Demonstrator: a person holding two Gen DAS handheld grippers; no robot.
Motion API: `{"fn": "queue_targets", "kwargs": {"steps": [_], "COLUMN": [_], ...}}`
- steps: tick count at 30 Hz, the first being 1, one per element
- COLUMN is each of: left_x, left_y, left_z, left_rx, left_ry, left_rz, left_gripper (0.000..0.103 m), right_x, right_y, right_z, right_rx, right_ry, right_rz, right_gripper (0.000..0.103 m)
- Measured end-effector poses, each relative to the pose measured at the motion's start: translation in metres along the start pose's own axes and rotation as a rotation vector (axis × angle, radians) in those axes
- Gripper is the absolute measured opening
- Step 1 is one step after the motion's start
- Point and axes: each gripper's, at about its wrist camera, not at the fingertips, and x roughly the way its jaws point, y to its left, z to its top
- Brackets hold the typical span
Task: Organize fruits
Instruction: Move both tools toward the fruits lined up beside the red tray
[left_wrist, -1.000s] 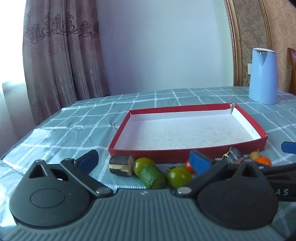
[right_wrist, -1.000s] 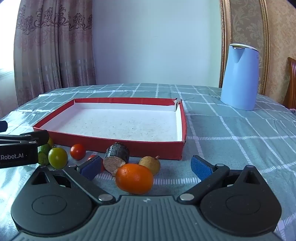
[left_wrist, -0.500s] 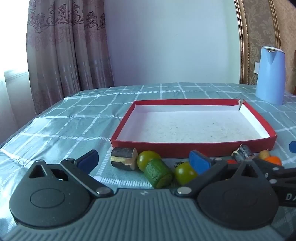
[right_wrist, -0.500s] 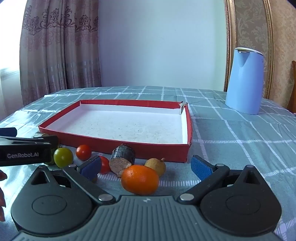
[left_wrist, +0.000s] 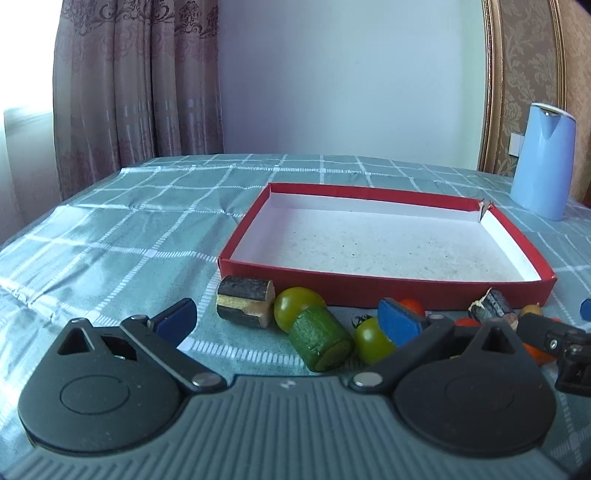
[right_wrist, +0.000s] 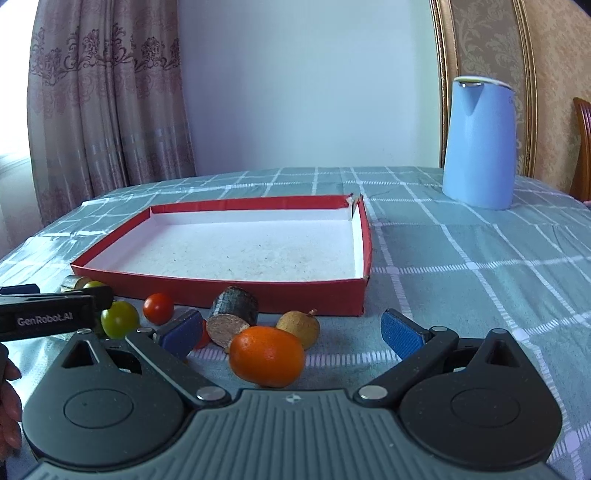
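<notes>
The fruits lie in a loose row on the desk (right_wrist: 480, 266) just in front of the near wall of the red tray (right_wrist: 229, 286), none of them inside it. Before my right gripper (right_wrist: 291, 330) an orange (right_wrist: 266, 356) sits between the wide-spread fingers, untouched, with a tan longan (right_wrist: 298, 326) and a dark cut cylinder (right_wrist: 233, 314) just behind it and a red cherry tomato (right_wrist: 158, 308) further left. My left gripper (left_wrist: 286, 321) is also spread wide and holds nothing; between its fingers sit a green cylinder piece (left_wrist: 319, 343), a green tomato (left_wrist: 297, 306) touching it, another green tomato (left_wrist: 371, 339) by the right finger, and a bark-covered log piece (left_wrist: 244, 306) to the left. A blue kettle (right_wrist: 478, 142) stands well beyond the tray, on the checked cloth.
</notes>
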Motion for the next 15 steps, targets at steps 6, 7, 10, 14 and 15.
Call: {"fn": "queue_targets", "kwargs": {"steps": [6,7,10,14,15], "left_x": [-0.0007,-0.0014,-0.0036,-0.0013,-0.0004], "left_y": [-0.0017,-0.0026,-0.0031,0.0005,0.0018], "left_z": [-0.0018,-0.0023,-0.0027,-0.0018,-0.002], "left_rx": [0.006,0.013,0.015,-0.01,-0.016], "left_ry": [-0.009,-0.013,-0.029,-0.018,-0.012], "left_rz": [-0.038,-0.045,-0.046,-0.062,-0.066], "left_gripper": [0.103,0.103,0.103,0.103,0.103], "right_x": [0.0011,0.0015,0.0011,0.0014,0.0015], "right_y": [-0.0016,-0.0021,-0.0032,-0.0042,-0.0043], "right_z": [-0.0012,-0.0014,-0.0015,-0.002,-0.0021], "right_rx": [0.009,0.012,0.021,0.027,0.027], "right_ry": [0.005,0.009,0.011,0.014,0.015], "right_rz": [-0.005,-0.004,-0.001,0.0,0.001], "right_gripper": [0.103,0.103,0.103,0.103,0.103]}}
